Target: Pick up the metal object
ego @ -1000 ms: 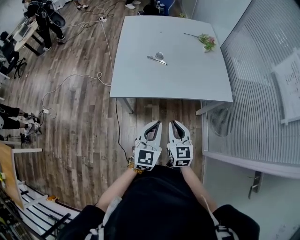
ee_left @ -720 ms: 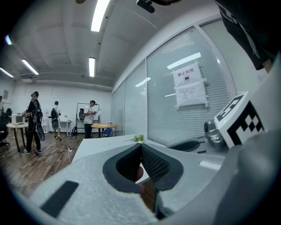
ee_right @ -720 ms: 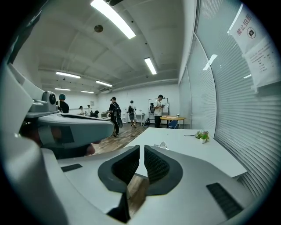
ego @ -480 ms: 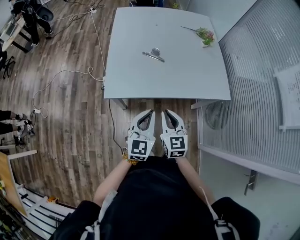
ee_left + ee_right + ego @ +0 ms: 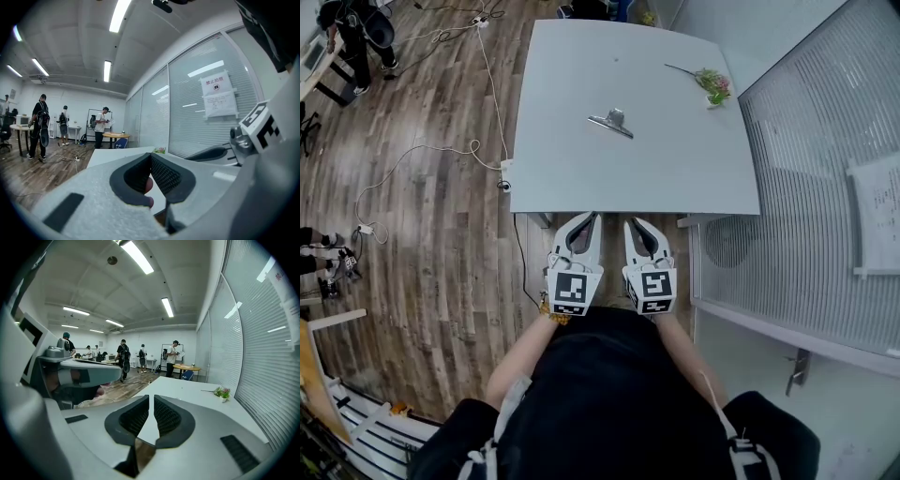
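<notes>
The metal object, a silver clip (image 5: pixel 612 122), lies on the white table (image 5: pixel 572 173) near its middle, far ahead of both grippers. In the head view my left gripper (image 5: pixel 586 217) and right gripper (image 5: pixel 635 223) are side by side, tips at the table's near edge, over the wooden floor. Both point toward the table. In the left gripper view the left gripper (image 5: pixel 151 155) has its pads together with nothing in them. My right gripper (image 5: pixel 153 397) is likewise shut and empty. The clip cannot be made out in either gripper view.
A small flower sprig (image 5: pixel 710 82) lies at the table's far right corner. A glass partition with blinds (image 5: pixel 825 141) runs along the right. Cables (image 5: pixel 422 150) trail over the wooden floor at left. Several people (image 5: pixel 124 359) stand far off across the room.
Both grippers have moved forward together and now reach the table's near edge. The clip has stayed where it was. Both pairs of jaws look unchanged.
</notes>
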Demonstrator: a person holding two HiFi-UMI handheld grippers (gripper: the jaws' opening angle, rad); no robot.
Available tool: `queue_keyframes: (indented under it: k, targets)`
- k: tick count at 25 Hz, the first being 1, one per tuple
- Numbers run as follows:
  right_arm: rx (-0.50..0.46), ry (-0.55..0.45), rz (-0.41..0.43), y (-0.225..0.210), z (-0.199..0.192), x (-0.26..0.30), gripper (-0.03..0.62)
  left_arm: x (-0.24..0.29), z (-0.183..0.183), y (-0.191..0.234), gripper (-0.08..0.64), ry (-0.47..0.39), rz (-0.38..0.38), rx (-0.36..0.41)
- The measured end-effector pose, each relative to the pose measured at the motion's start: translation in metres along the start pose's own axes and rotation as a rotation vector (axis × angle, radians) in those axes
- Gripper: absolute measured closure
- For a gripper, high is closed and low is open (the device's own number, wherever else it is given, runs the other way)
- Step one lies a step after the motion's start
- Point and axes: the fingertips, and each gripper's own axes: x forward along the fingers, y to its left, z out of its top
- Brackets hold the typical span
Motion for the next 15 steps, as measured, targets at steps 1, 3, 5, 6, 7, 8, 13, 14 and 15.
queue_keyframes:
  k: [1, 3, 5, 6, 7, 8, 13, 14, 15]
  targets:
    - [-0.002, 0.002, -0.006, -0.001, 0.0, 0.001, 0.56, 0.001, 0.0, 0.004, 0.549, -0.002, -0.001, -0.001]
    - [-0.001, 0.01, -0.02, -0.004, -0.001, 0.005, 0.56, 0.005, -0.003, 0.011, 0.55, 0.001, -0.003, -0.003]
    - [0.003, 0.022, -0.025, -0.006, -0.002, 0.008, 0.56, 0.008, -0.007, 0.015, 0.549, 0.012, -0.001, -0.015]
    - [0.003, 0.028, -0.023, -0.008, -0.002, 0.008, 0.56, 0.009, -0.009, 0.016, 0.549, 0.018, 0.0, -0.022]
    - [0.001, 0.034, -0.019, -0.01, -0.003, 0.008, 0.56, 0.01, -0.01, 0.016, 0.549, 0.022, 0.0, -0.028]
    - [-0.003, 0.04, -0.014, -0.012, -0.003, 0.01, 0.56, 0.012, -0.012, 0.016, 0.55, 0.027, 0.001, -0.031]
    - [-0.001, 0.064, -0.001, -0.026, -0.012, 0.033, 0.56, 0.024, -0.024, 0.036, 0.549, 0.057, 0.033, -0.042]
    - [0.0, 0.066, 0.001, -0.03, -0.012, 0.039, 0.56, 0.028, -0.024, 0.041, 0.549, 0.061, 0.043, -0.043]
    - [-0.001, 0.065, 0.005, -0.033, -0.011, 0.046, 0.56, 0.031, -0.025, 0.047, 0.549, 0.063, 0.054, -0.041]
